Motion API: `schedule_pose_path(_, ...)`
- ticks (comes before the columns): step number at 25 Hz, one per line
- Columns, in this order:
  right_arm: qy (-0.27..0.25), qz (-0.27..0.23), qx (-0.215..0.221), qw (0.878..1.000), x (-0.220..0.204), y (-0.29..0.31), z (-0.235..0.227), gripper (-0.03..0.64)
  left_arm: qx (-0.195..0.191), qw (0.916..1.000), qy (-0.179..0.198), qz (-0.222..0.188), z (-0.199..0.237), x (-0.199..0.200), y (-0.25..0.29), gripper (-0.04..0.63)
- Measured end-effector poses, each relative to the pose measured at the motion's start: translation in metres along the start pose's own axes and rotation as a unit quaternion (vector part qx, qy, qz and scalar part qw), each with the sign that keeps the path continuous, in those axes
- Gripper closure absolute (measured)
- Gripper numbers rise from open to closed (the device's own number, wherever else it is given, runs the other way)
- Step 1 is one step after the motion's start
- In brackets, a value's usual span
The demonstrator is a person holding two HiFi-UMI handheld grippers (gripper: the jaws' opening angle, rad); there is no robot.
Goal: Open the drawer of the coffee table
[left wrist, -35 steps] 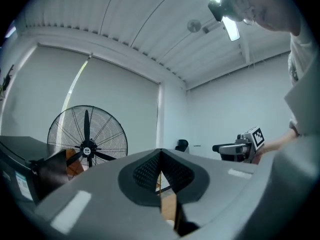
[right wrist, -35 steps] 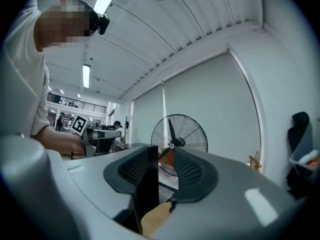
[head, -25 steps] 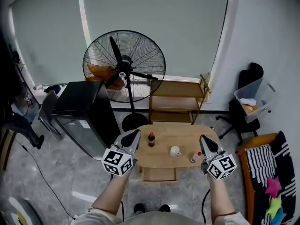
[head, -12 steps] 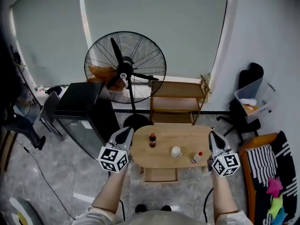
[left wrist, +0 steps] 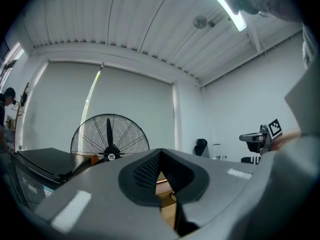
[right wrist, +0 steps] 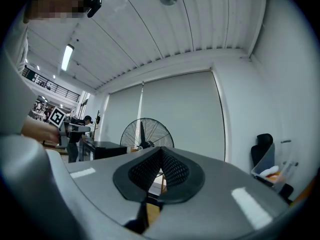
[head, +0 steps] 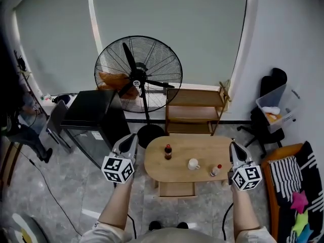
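Note:
An oval wooden coffee table (head: 202,153) stands on the floor below me, and its drawer (head: 176,189) shows under the near edge, pushed in. My left gripper (head: 132,137) is held level beyond the table's left end, jaws shut and empty. My right gripper (head: 234,147) hovers by the table's right end, also shut with nothing in it. In the left gripper view the tips (left wrist: 160,154) meet; in the right gripper view the tips (right wrist: 161,150) meet too. Both grippers are well above the table and apart from the drawer.
On the table stand a dark bottle (head: 168,152), a white cup (head: 192,164) and a small red-capped bottle (head: 214,170). A big floor fan (head: 138,74), a black cabinet (head: 93,116) and a wooden shelf (head: 195,111) stand behind; a striped sofa (head: 288,176) is at right.
Both grippers have spread apart: the left moved left off the table's edge, the right shifted right. The view has drifted slightly, so the room sits a bit lower and to the right.

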State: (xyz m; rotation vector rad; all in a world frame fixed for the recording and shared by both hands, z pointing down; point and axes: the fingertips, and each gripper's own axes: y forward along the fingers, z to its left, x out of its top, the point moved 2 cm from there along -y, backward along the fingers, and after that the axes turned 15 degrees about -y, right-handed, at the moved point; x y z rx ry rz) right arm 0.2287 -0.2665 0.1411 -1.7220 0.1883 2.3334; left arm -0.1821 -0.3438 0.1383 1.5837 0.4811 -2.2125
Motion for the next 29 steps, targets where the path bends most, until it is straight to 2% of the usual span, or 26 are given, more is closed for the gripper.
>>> schedule_pose_path(29, -0.003, -0.016, 0.005, 1.000, 0.014, -0.005, 0.012, 0.614, -0.008, 0.9999, 0.001, 0.009, -0.016, -0.011, -0.001, 0.597)
